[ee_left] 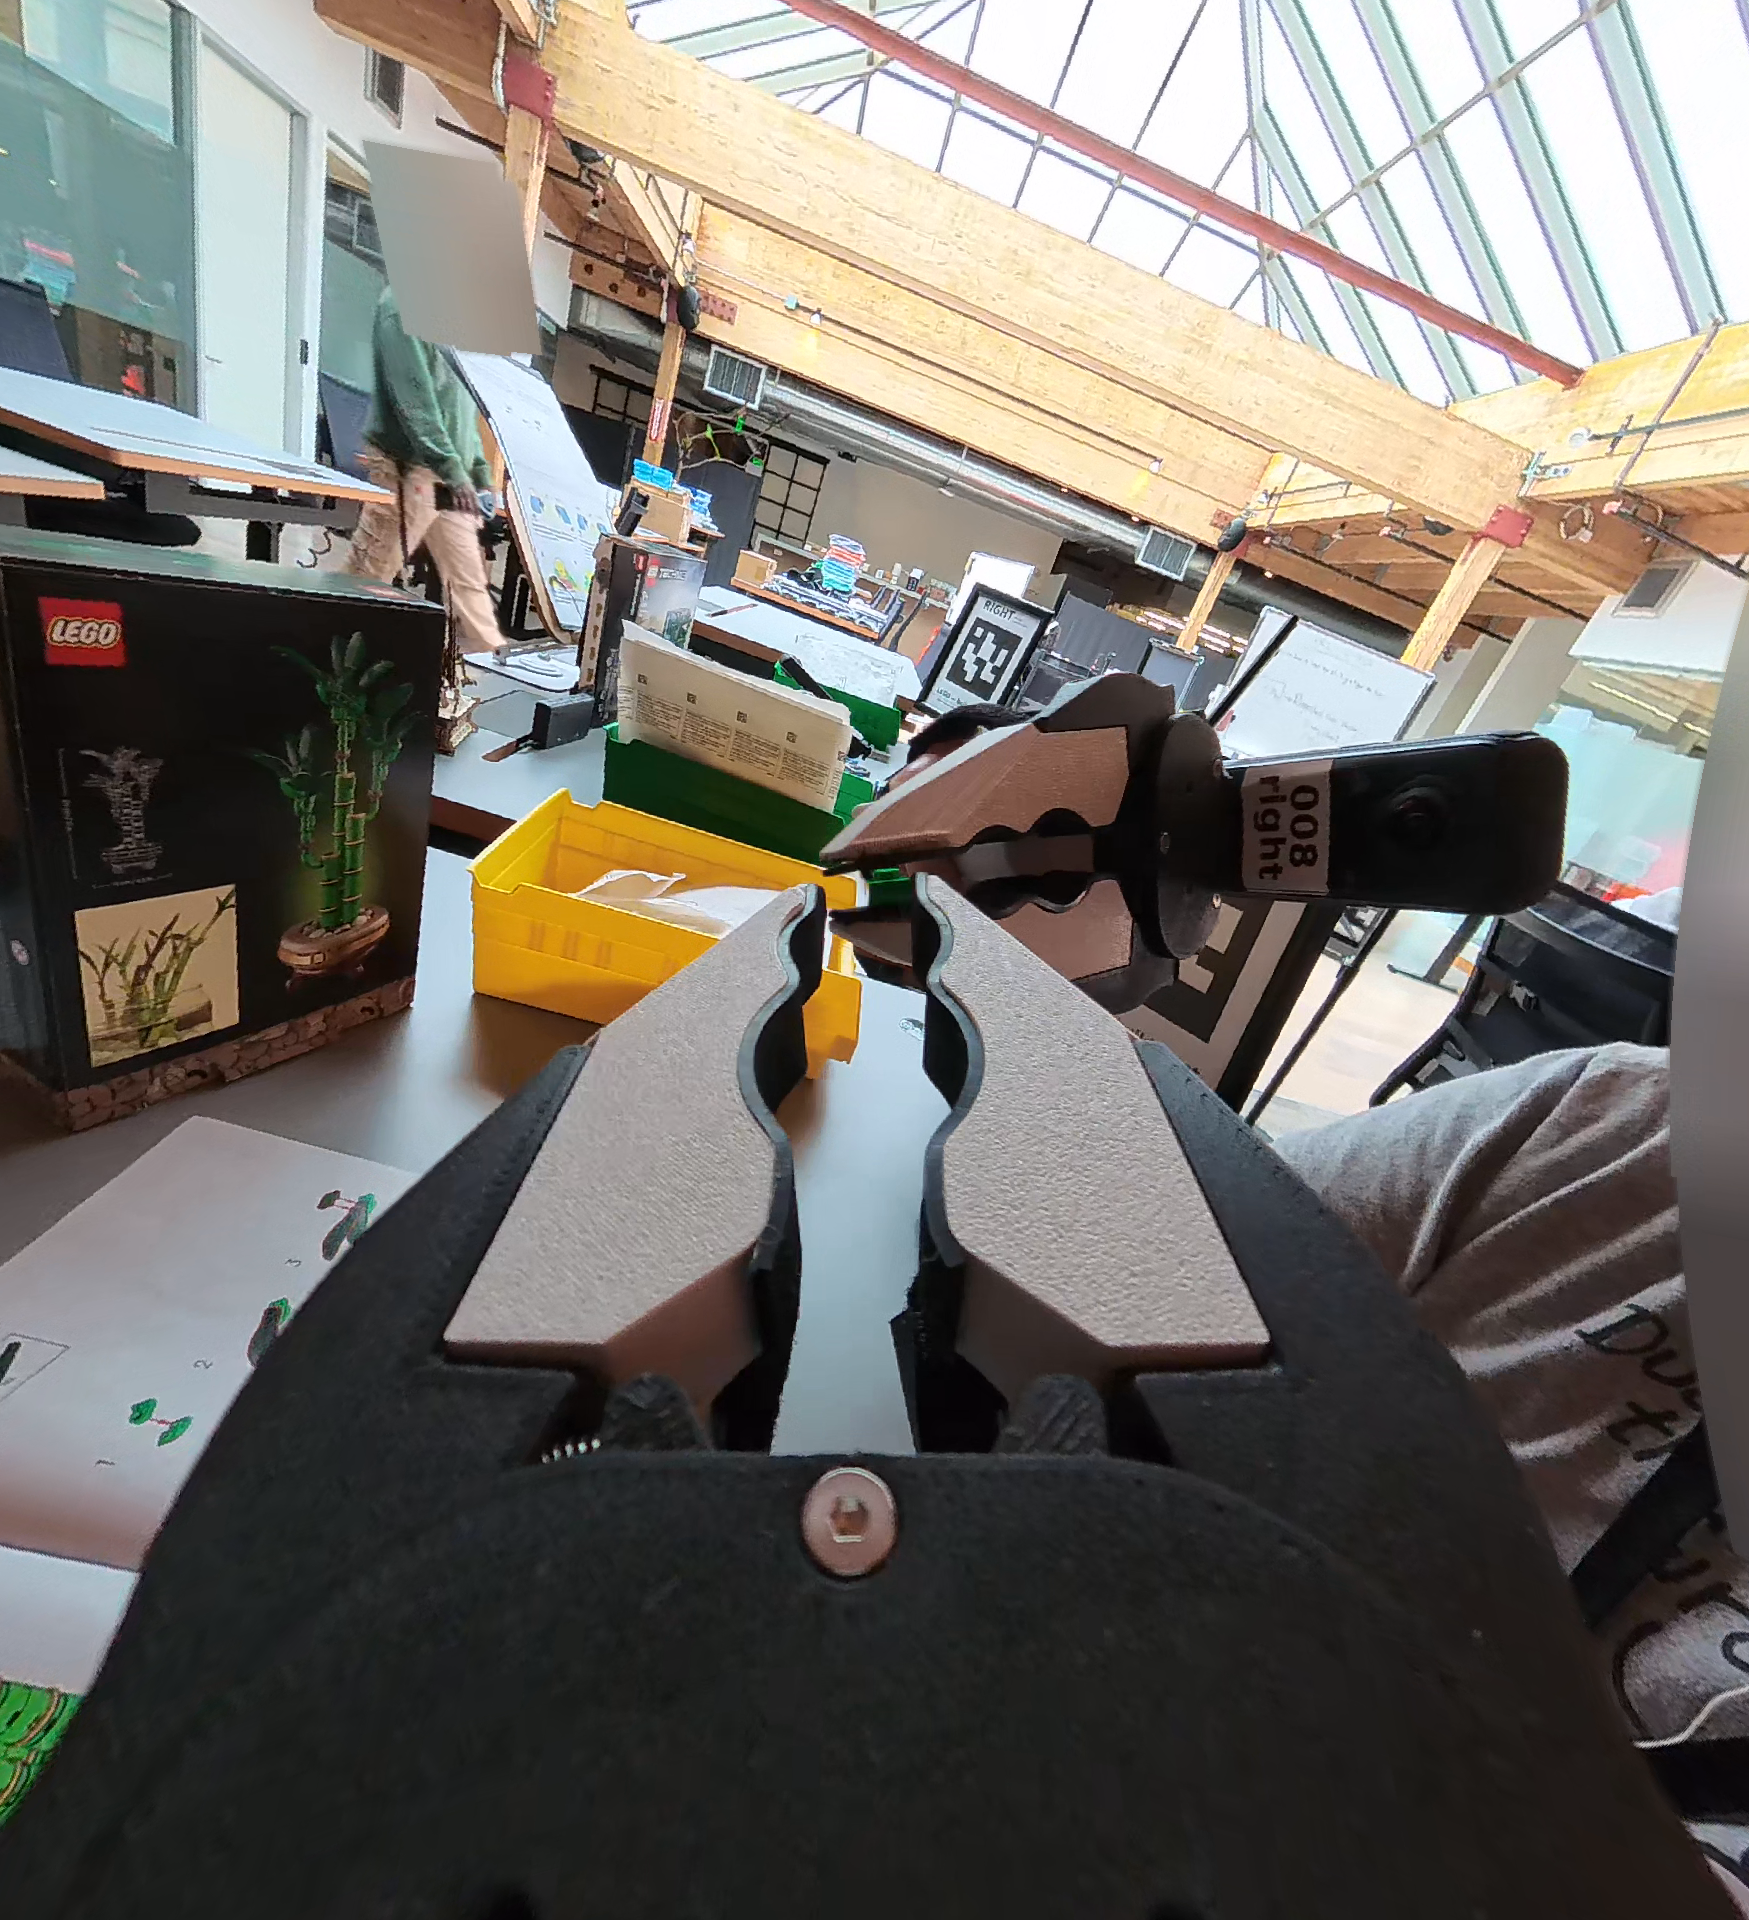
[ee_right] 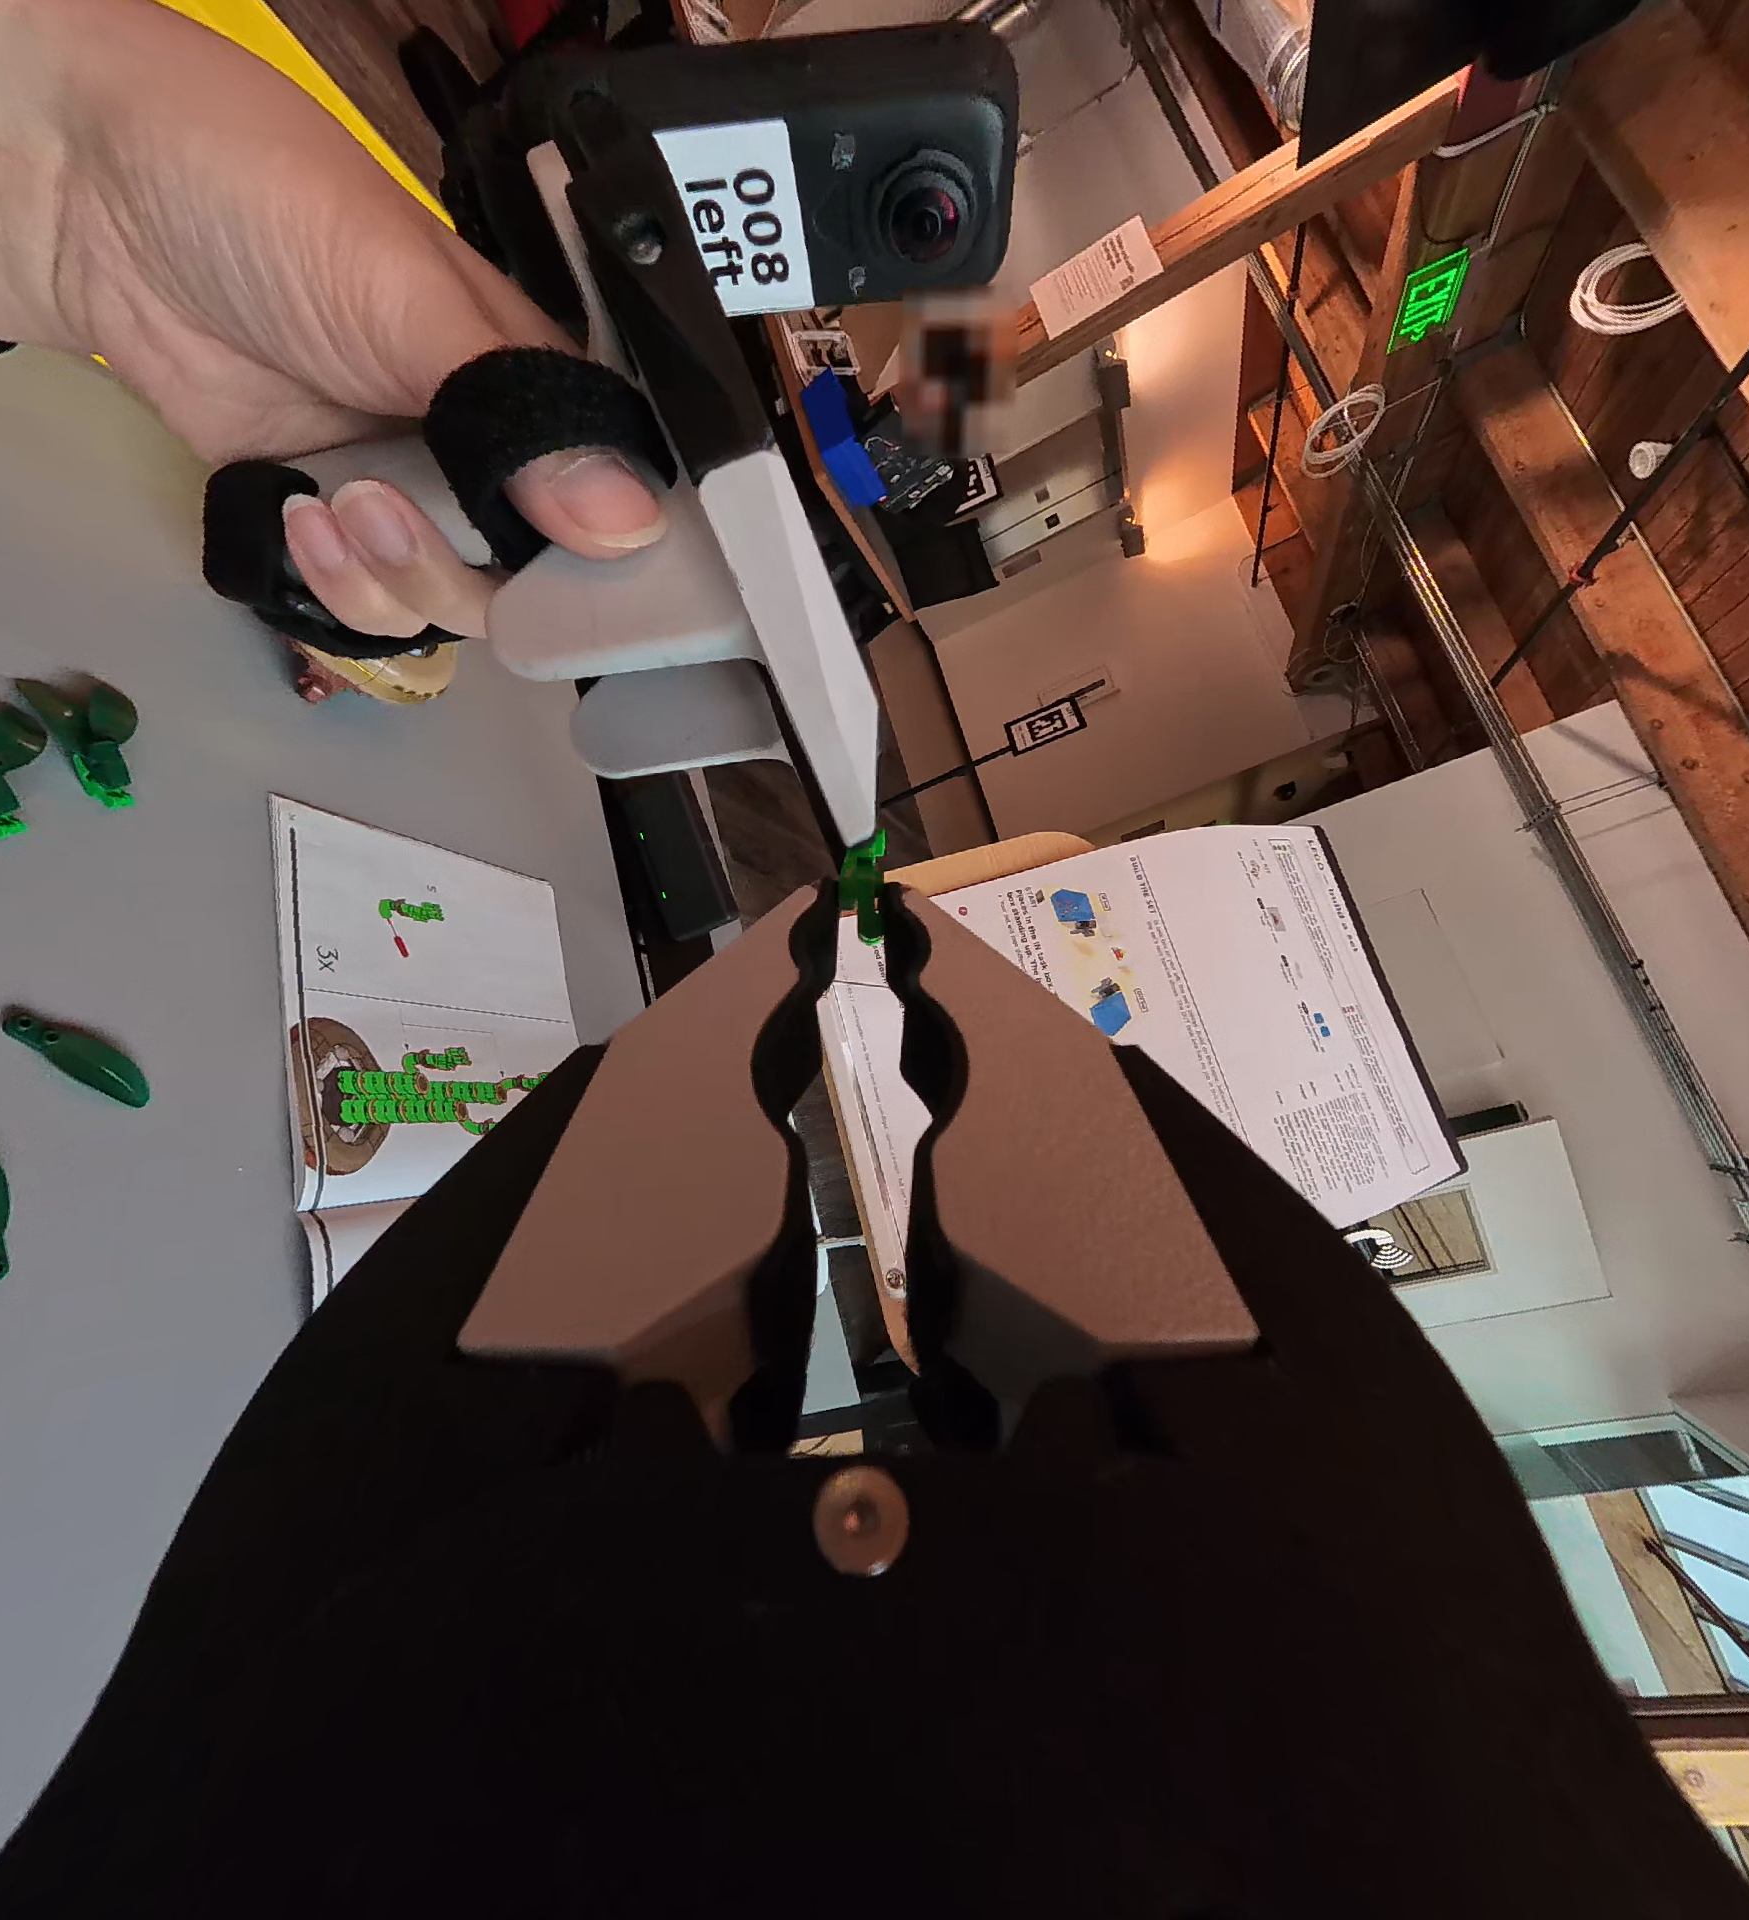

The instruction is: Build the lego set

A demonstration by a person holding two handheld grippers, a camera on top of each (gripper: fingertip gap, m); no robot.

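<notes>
An open loft workspace: timber beams [ee_left: 953, 281], a skylight [ee_left: 1369, 135], desks [ee_left: 153, 447], a whiteboard [ee_left: 1327, 696].

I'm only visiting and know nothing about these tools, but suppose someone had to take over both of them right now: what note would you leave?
Right gripper: jaws pinch a small bright green piece, held up off the table.
Left gripper: its tip meets that same piece; whether it grips is unclear.
On the table: two small leaf assemblies, two loose dark green leaves, the open instruction booklet, a yellow bin and the set's box.
Done: two leaf assemblies.
Left: finish the held piece, add the loose leaves, follow the booklet.
</notes>
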